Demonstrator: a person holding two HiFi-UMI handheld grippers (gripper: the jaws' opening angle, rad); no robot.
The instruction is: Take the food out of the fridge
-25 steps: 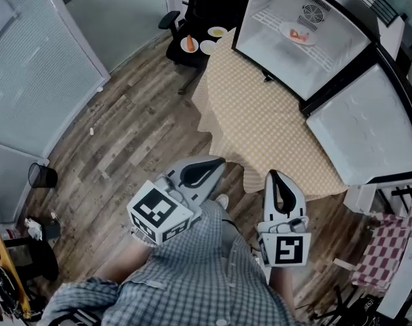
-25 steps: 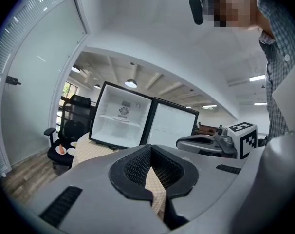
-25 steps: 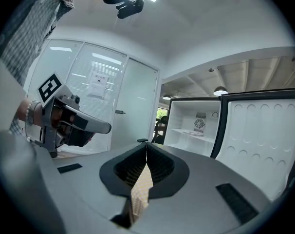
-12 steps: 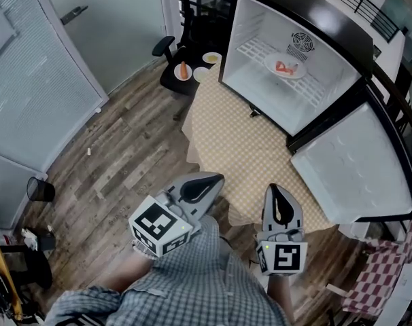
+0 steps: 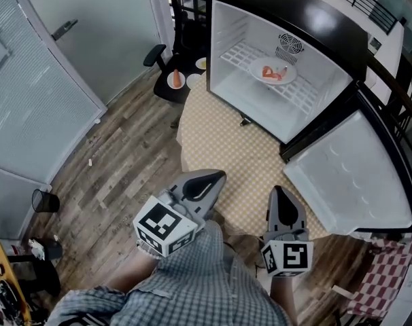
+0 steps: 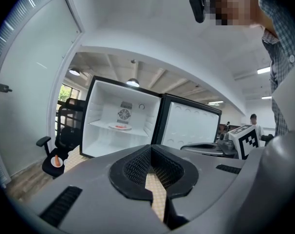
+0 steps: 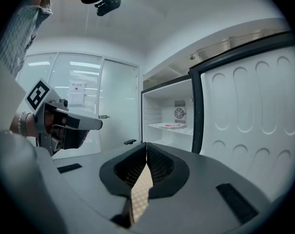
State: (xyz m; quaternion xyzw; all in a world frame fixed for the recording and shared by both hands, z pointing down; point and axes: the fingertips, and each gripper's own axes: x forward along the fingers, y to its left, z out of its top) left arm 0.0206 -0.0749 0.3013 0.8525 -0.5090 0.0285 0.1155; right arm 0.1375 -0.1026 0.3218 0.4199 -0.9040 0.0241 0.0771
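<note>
Head view: fridge [image 5: 315, 19] and food plate [image 5: 288, 78] closer than before

A plate [image 5: 272, 73] lies on the fridge shelf [image 5: 306, 98].

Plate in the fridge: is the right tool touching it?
Apart. The head view shows the right tool at the near edge of the tablecloth, with a wide stretch of cloth between it and the plate on the fridge shelf.
</note>
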